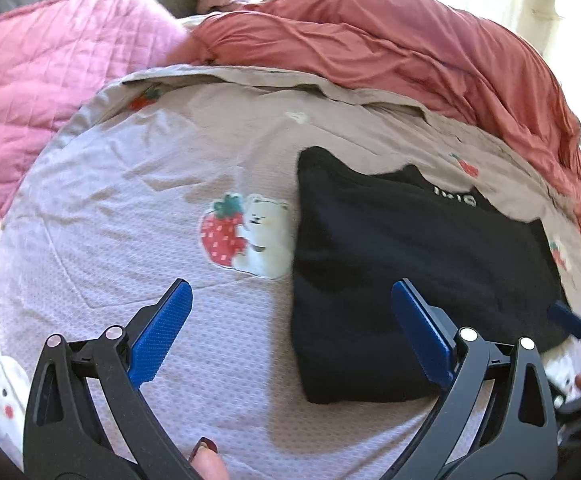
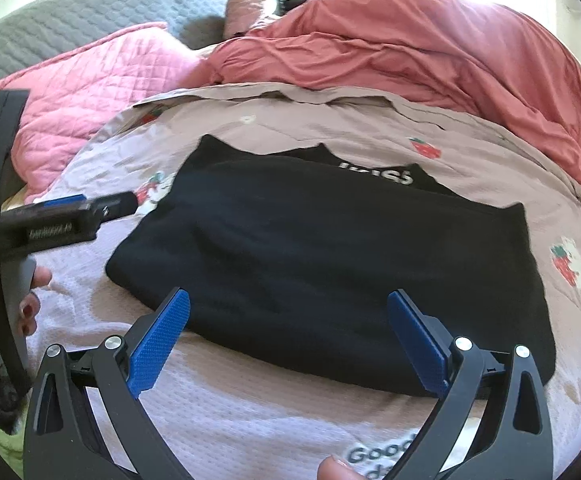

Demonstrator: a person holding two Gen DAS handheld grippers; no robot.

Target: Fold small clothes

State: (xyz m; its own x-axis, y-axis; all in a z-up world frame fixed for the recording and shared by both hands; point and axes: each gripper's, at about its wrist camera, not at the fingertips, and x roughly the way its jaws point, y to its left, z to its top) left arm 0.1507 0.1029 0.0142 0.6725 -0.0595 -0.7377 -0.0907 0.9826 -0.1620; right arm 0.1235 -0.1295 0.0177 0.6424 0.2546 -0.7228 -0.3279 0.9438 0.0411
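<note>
Left hand-held gripper [image 1: 290,332] was spread wide, empty, hovering over the bed sheet [image 1: 138,184] just left of the black garment [image 1: 410,264]. Right hand-held gripper [image 2: 288,334] was also spread, empty, at the garment's near hem. The garment lay flat mid-bed, apparently already folded once, white lettering at its far edge.

Likely next step: another fold. Pinch both near corners through all layers, lift low, carry to the far edge, keep the edges aligned; thick fabric may slip or drag the sheet.

The sheet was mauve with strawberry-and-bear prints, slightly creased. Behind it: rumpled red duvet [image 2: 430,44], pink quilted pillow [image 1: 38,60], grey padded headboard [image 2: 70,12]. Strong daylight at far right.
</note>
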